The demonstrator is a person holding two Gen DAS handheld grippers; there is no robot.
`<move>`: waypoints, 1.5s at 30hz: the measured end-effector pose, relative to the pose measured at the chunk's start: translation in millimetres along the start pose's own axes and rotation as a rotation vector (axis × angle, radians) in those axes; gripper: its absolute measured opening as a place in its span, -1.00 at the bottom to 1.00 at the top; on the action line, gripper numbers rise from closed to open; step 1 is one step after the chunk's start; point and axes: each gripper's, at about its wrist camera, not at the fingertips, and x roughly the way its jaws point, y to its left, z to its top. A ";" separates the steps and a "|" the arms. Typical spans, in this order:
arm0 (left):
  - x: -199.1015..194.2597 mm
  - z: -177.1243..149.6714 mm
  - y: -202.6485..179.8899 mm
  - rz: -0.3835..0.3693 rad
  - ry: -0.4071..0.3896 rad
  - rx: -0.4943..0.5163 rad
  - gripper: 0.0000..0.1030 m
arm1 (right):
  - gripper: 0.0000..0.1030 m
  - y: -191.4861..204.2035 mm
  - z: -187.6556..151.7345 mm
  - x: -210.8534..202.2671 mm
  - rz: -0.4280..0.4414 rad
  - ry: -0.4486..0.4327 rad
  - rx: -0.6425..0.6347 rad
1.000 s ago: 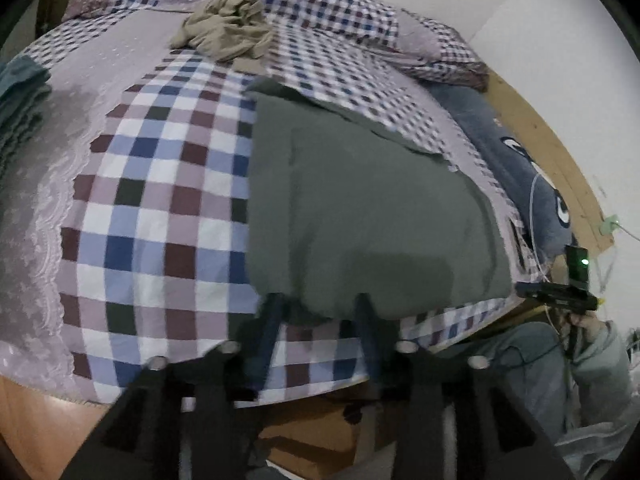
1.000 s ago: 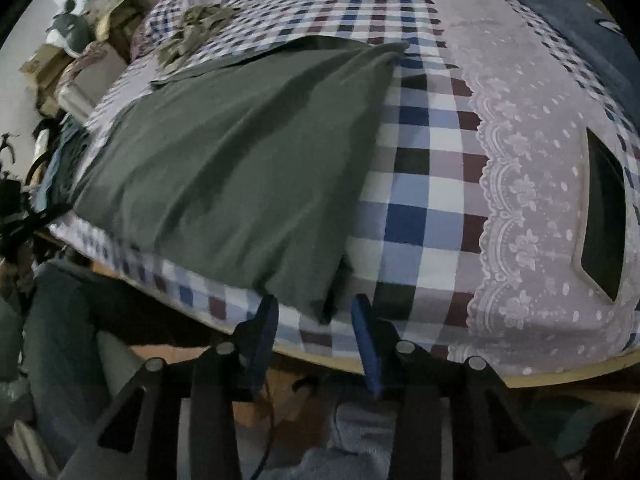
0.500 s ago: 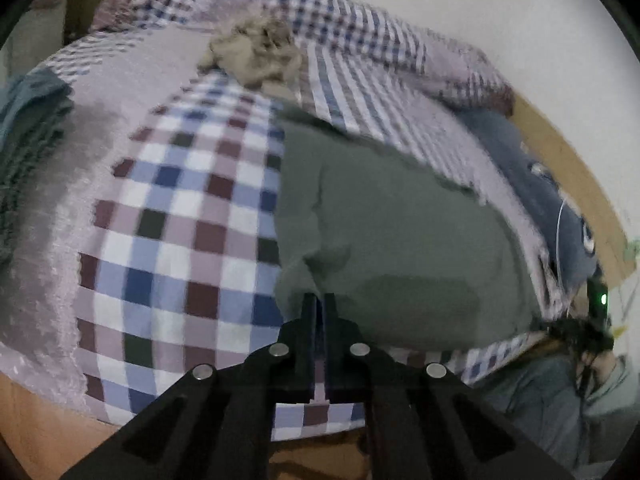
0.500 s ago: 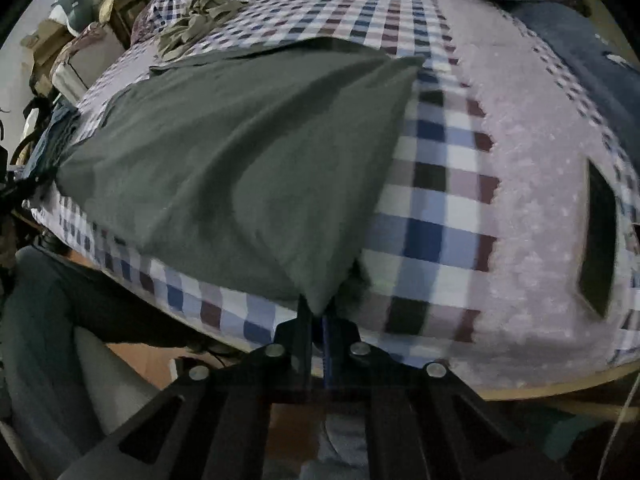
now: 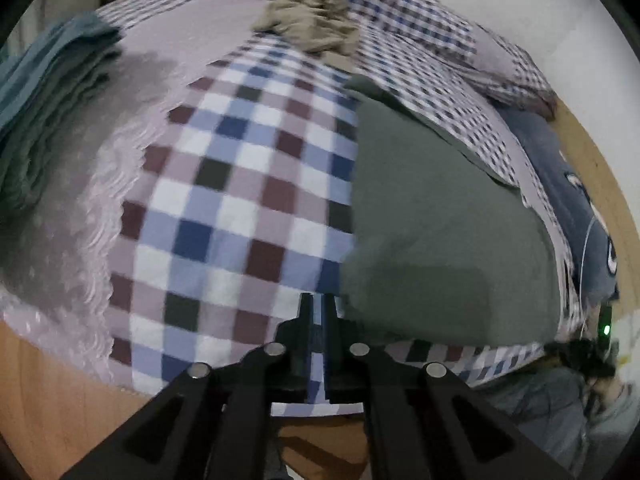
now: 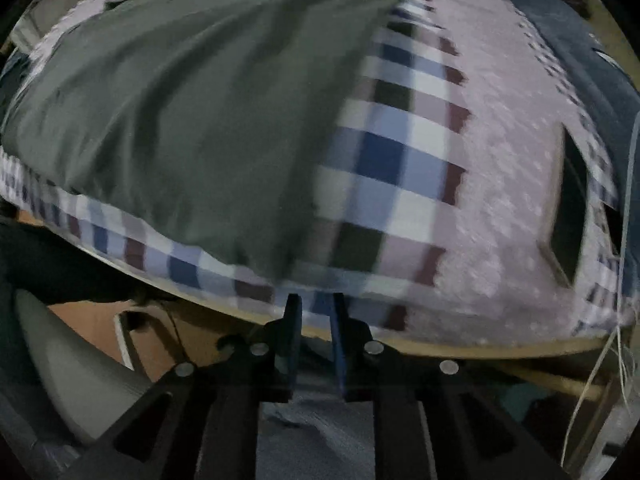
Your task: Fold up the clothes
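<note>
A dark green garment (image 5: 440, 232) lies spread flat on the checked bedsheet (image 5: 224, 208). Its near corner rests just right of my left gripper (image 5: 318, 304). That gripper's jaws are together, and only sheet shows in the thin slit between them. In the right wrist view the same garment (image 6: 192, 112) fills the left half, with its near corner a little above and left of my right gripper (image 6: 317, 312). The right gripper stands slightly open with nothing between its fingers, below the bed's edge.
A crumpled tan garment (image 5: 312, 28) lies far back on the bed. Folded teal clothes (image 5: 48, 92) are stacked at the left. A navy pillow (image 5: 568, 200) lies at the right, and a dark flat rectangle (image 6: 572, 208) rests on the lilac lace sheet. Wooden bed frame (image 6: 460, 350) runs below.
Both grippers closed on the garment's near corners, then came off them. The right one has opened a little and dropped below the bed's edge. The left one now sits left of the corner.
</note>
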 end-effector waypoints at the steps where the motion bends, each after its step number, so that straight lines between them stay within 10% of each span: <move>1: -0.7 -1.3 3.1 -0.007 0.001 -0.014 -0.98 | -0.61 -4.8 -2.3 -4.1 -0.003 -0.013 0.015; 3: -2.0 -4.0 9.2 -0.023 0.004 -0.041 -0.93 | -0.43 -21.6 -4.8 -18.7 0.022 -0.081 0.062; 7: -5.5 -13.0 2.4 -0.138 0.003 -0.037 0.11 | -0.25 -15.5 8.2 -43.0 0.120 -0.265 0.143; 11: -11.2 -24.3 -17.9 -0.205 -0.021 0.001 0.35 | -0.25 7.4 32.6 -58.5 0.179 -0.382 0.121; 23: 23.3 -33.5 -7.0 -0.289 -0.072 -0.306 0.28 | -0.15 91.9 172.4 -26.1 0.329 -0.404 0.110; 28: 36.2 -37.5 11.0 -0.249 -0.088 -0.414 -0.54 | -0.15 128.3 237.5 7.2 0.267 -0.357 0.056; 38: 47.2 -31.7 16.4 -0.281 -0.059 -0.421 -0.61 | -0.14 142.4 338.5 31.1 0.056 -0.378 0.030; 45: 50.0 -24.1 9.0 -0.297 -0.056 -0.391 -0.46 | -0.12 139.8 303.2 -19.1 0.131 -0.530 0.107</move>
